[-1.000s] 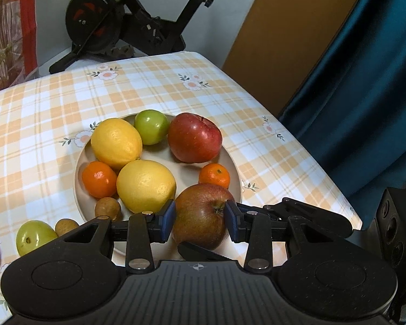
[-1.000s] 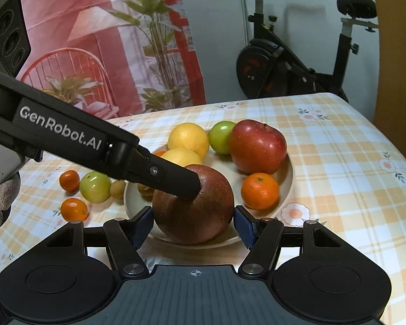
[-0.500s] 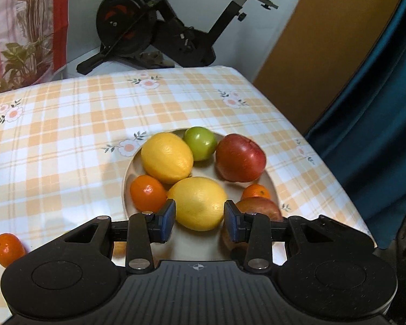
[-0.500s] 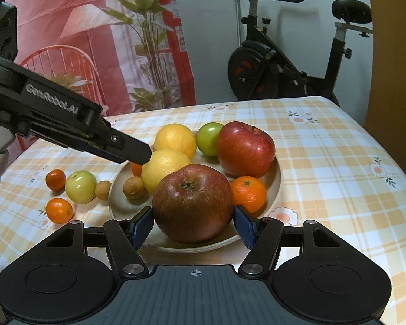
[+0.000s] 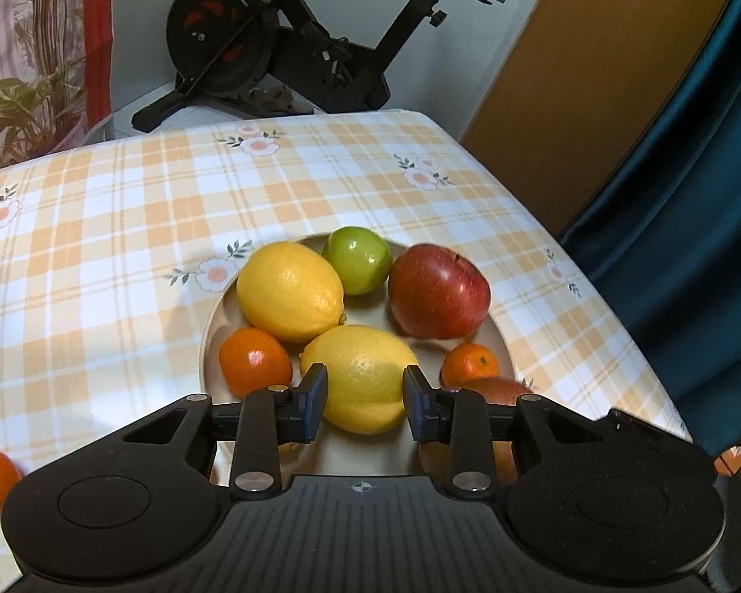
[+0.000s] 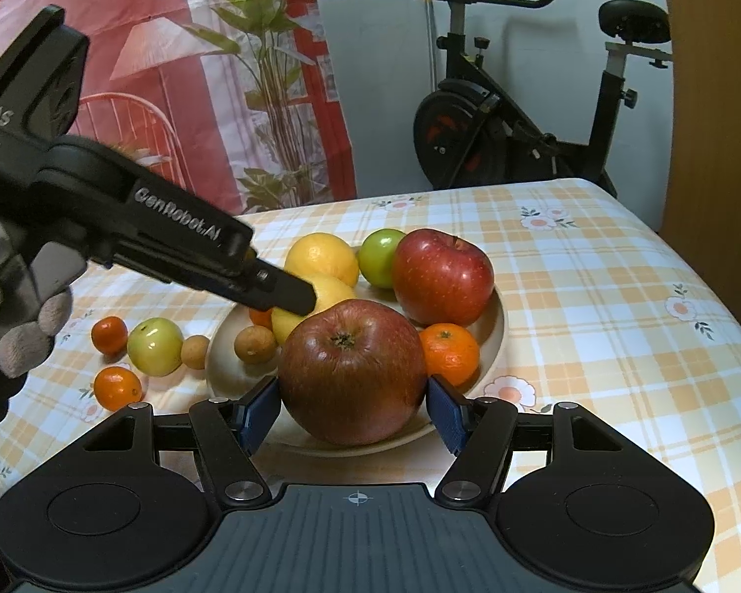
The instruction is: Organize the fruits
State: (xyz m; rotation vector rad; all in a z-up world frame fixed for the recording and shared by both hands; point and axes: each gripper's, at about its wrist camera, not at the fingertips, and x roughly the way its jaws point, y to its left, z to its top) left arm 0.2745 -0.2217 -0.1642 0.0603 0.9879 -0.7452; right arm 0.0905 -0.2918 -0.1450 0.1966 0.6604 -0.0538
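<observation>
A beige plate on the checked tablecloth holds two lemons, a green apple, a red apple, two mandarins and a dark red apple. My left gripper is open and empty, above the near lemon; it shows in the right wrist view over the plate. My right gripper is open, its pads at either side of the dark red apple, which rests on the plate's near edge.
Left of the plate lie two mandarins, a green apple and a small brown fruit; another brown fruit is on the plate. An exercise bike stands beyond the table. The table's right edge meets a blue curtain.
My left gripper has let go of the dark red apple, risen and drawn back over the lemons. The apple stays on the plate between my right gripper's open pads.
</observation>
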